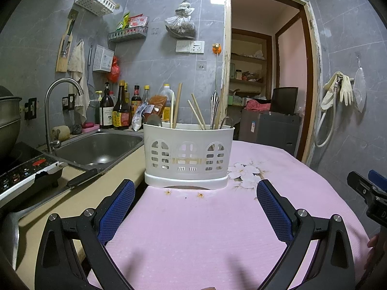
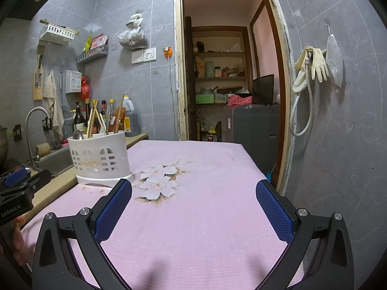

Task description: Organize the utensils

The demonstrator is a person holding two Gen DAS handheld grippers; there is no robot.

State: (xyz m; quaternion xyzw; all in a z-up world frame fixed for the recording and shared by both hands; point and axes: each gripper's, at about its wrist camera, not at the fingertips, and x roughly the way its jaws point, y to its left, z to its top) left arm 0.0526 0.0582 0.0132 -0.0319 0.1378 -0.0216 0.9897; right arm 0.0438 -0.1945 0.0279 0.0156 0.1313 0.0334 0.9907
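Observation:
A white slotted utensil holder (image 1: 188,155) stands on the pink floral cloth (image 1: 217,229), straight ahead of my left gripper (image 1: 195,193). It holds wooden chopsticks (image 1: 198,114), a spoon (image 1: 153,120) and metal utensils (image 1: 214,107). My left gripper is open and empty, a short way in front of the holder. In the right wrist view the holder (image 2: 100,160) is at the left, and my right gripper (image 2: 193,193) is open and empty above the cloth (image 2: 205,217), to the holder's right.
A steel sink (image 1: 99,148) with a tap (image 1: 52,111) lies left of the holder. Sauce bottles (image 1: 121,111) stand behind it. An induction cooker (image 1: 24,171) and a knife (image 1: 79,180) sit on the counter at left. A doorway (image 2: 225,72) is behind the table.

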